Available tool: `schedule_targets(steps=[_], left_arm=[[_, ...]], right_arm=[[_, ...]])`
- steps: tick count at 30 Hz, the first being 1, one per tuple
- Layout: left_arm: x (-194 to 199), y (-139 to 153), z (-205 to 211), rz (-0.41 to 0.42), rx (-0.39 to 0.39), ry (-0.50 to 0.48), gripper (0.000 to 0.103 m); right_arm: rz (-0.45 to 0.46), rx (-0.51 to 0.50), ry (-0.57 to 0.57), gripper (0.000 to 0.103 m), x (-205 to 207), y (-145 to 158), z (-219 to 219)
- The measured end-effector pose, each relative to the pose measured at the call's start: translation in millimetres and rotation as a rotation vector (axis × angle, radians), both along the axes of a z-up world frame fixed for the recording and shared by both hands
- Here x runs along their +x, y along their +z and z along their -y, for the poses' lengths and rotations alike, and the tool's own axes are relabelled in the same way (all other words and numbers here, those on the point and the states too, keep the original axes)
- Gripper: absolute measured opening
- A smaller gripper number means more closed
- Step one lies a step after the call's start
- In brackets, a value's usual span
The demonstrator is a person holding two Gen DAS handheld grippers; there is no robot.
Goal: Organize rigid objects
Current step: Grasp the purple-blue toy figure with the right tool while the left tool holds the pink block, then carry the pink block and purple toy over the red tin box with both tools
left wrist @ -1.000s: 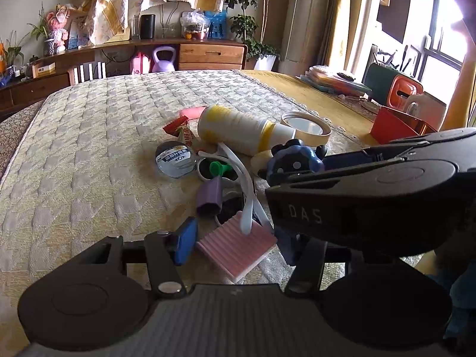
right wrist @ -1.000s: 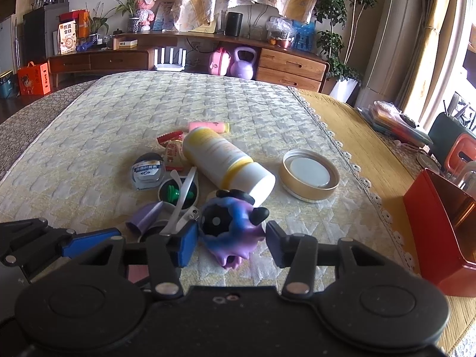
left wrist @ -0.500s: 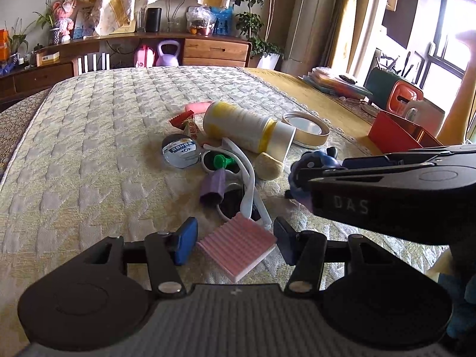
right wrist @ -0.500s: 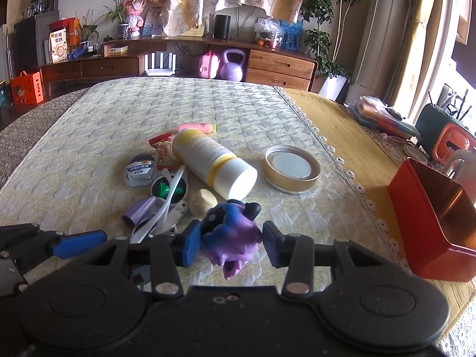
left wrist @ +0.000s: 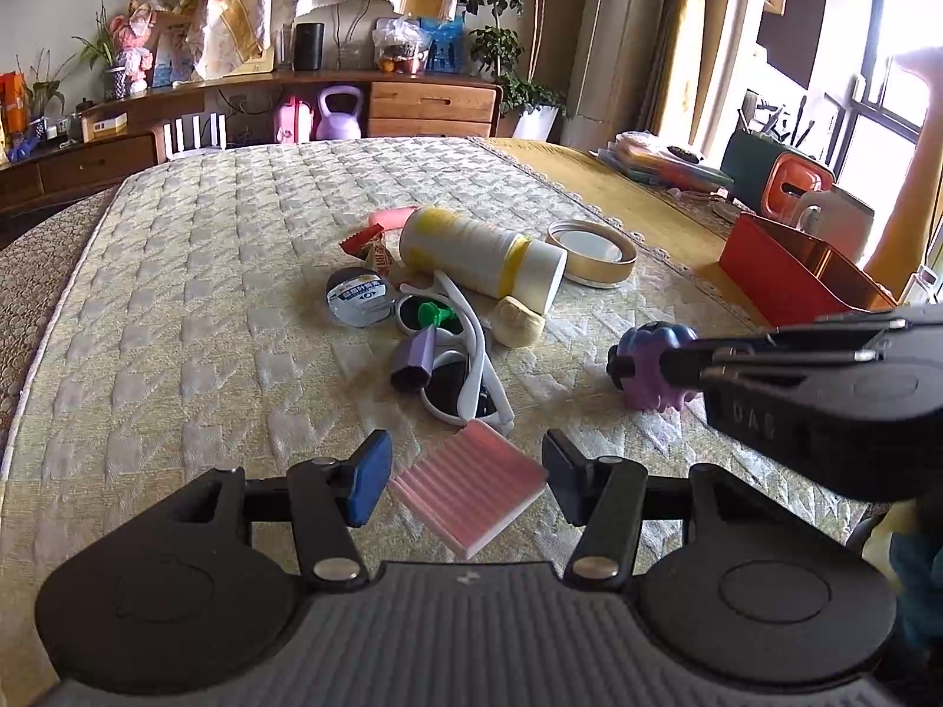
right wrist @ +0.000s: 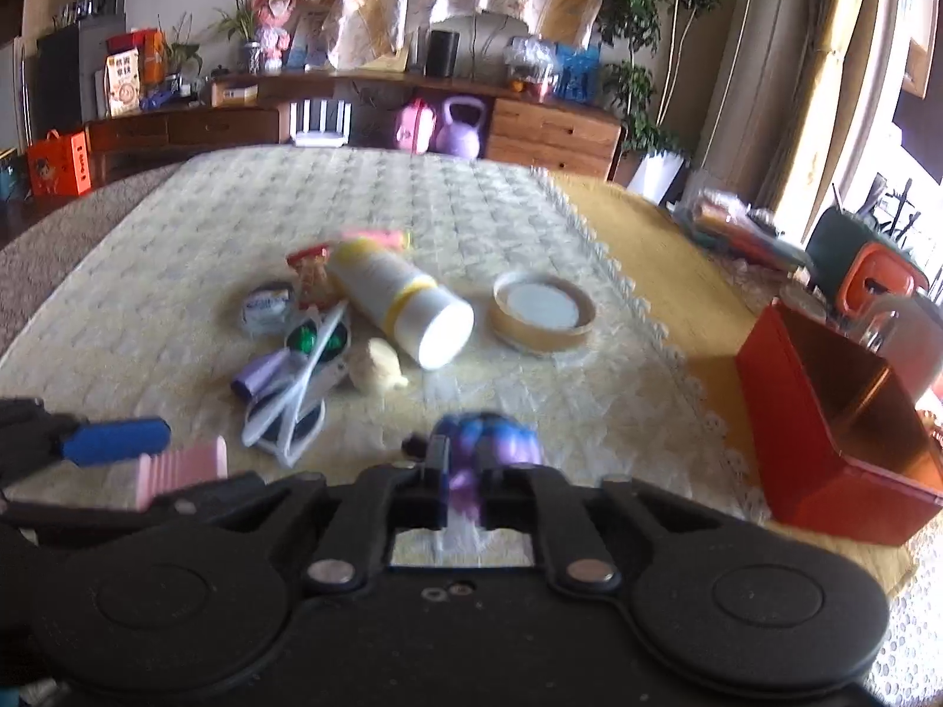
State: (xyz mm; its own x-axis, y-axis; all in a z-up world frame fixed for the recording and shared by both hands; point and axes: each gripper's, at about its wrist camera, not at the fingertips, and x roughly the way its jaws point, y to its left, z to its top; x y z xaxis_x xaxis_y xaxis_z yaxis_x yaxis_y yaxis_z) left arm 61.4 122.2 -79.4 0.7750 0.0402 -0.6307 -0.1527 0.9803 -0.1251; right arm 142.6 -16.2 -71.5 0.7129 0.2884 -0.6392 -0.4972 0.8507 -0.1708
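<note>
My right gripper (right wrist: pixel 462 492) is shut on a purple and blue spiky toy (right wrist: pixel 486 439); the toy also shows in the left wrist view (left wrist: pixel 651 362), held at the tip of the right gripper (left wrist: pixel 678 362). My left gripper (left wrist: pixel 462 480) is open, its fingers on either side of a pink ribbed block (left wrist: pixel 468 486) on the bed. A pile lies ahead: a white and yellow bottle (left wrist: pixel 480 259), white sunglasses (left wrist: pixel 465 353), a purple cap (left wrist: pixel 412 356), a round tin (left wrist: pixel 359 297) and a cream lump (left wrist: pixel 518 324).
A red open box (right wrist: pixel 825 412) stands on the right on the yellow cloth. A round lid (right wrist: pixel 542 312) lies right of the bottle. The quilted bed cover (left wrist: pixel 177 294) stretches left and far. A wooden sideboard (left wrist: pixel 236 118) runs along the back.
My right gripper closed on the purple toy and carried it right, away from the pile. My left gripper stayed open over the pink block.
</note>
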Motion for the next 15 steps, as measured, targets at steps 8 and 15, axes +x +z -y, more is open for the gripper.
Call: schedule_targets(steps=[8, 15], left_arm=[[-2.9, 0.8, 3.0, 0.003, 0.006, -0.006, 0.056], [3.1, -2.0, 0.4, -0.005, 0.006, -0.005, 0.056]], right_arm=[[0.0, 0.027, 0.012, 0.047, -1.4, 0.7, 4.1], [-0.001, 0.006, -0.013, 0.062, 13.0, -6.1, 2.5]])
